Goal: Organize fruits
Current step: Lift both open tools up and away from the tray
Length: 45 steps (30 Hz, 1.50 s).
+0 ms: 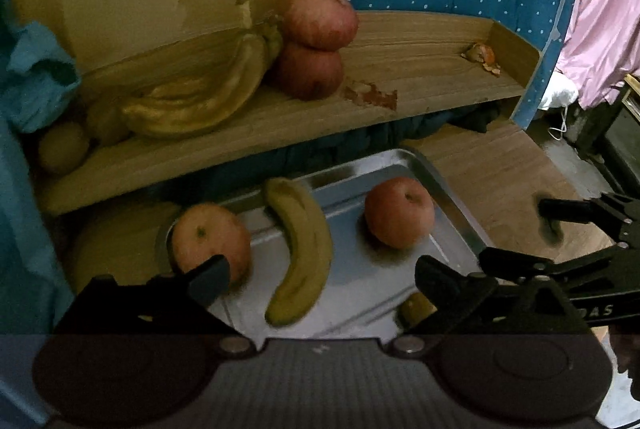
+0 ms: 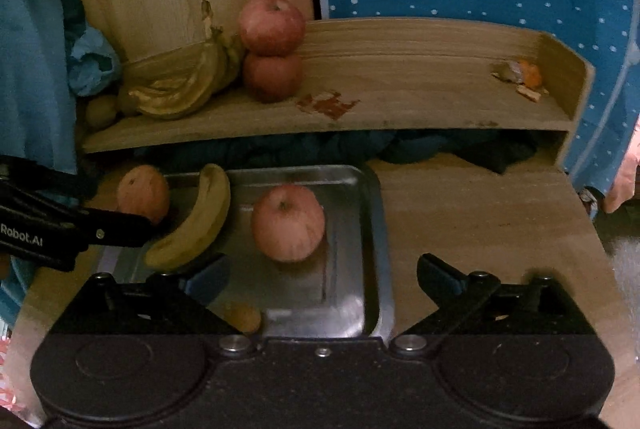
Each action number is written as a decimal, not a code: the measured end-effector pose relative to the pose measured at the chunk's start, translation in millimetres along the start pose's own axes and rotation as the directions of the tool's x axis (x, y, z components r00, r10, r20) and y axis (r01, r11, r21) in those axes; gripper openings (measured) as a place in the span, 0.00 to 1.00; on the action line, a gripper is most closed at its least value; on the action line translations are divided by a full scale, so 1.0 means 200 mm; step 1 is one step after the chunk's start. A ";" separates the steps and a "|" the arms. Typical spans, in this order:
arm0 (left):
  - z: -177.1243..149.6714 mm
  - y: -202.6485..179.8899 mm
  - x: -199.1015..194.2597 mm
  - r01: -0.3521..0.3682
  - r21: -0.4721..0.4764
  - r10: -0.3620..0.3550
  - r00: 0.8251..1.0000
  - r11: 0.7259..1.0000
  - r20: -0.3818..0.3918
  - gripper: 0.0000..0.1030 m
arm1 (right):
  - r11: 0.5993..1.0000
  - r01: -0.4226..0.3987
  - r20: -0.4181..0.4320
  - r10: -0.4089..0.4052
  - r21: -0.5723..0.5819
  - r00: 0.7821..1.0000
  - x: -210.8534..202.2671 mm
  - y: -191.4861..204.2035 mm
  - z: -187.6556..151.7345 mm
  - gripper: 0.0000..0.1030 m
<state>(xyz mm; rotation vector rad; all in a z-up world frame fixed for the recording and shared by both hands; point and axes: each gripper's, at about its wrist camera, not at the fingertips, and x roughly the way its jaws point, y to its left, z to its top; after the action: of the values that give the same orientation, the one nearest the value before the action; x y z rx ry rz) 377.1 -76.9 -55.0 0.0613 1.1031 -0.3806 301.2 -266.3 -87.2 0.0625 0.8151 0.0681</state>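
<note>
Both the left gripper [image 1: 320, 277] and right gripper [image 2: 322, 275] hang open and empty over the tray [image 2: 372, 213]. Next, probably, closing on the centre-frame apple [image 2: 289, 223] for the shelf [image 2: 400, 101].

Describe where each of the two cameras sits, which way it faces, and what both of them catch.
Left wrist: on the left gripper, looking forward and down at the metal tray; own open fingers frame the banana, right gripper intrudes at right.
Right wrist: on the right gripper, facing the tray's apple; left gripper enters from left.
Shared: tray, banana, apple, wooden shelf with stacked apples.
</note>
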 end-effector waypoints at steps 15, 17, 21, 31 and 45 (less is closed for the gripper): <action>-0.31 -0.16 -0.19 -0.096 -0.105 0.092 0.995 0.990 -0.046 1.00 | 0.995 -0.065 -0.046 0.062 -0.072 0.997 -0.24 -0.06 -0.24 0.99; -0.35 -0.18 -0.21 -0.109 -0.115 0.104 0.993 0.987 -0.049 1.00 | 0.993 -0.080 -0.058 0.076 -0.086 0.995 -0.25 -0.06 -0.26 0.99; -0.43 -0.22 -0.25 -0.137 -0.137 0.129 0.990 0.981 -0.064 1.00 | 0.986 -0.119 -0.082 0.110 -0.115 0.991 -0.27 -0.04 -0.31 0.99; -0.60 -0.32 -0.32 -0.189 -0.188 0.170 0.979 0.964 -0.110 1.00 | 0.967 -0.193 -0.153 0.168 -0.168 0.974 -0.31 -0.02 -0.44 0.99; -0.77 -0.39 -0.31 -0.220 -0.205 0.180 0.964 0.954 -0.196 1.00 | 0.944 -0.255 -0.243 0.203 -0.208 0.949 -0.32 0.00 -0.58 0.99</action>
<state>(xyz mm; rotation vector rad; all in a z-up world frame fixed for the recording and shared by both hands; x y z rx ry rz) 196.0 -96.3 -60.0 0.0059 1.2960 -0.0660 172.9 -268.6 -119.3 -0.0779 1.0120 0.3998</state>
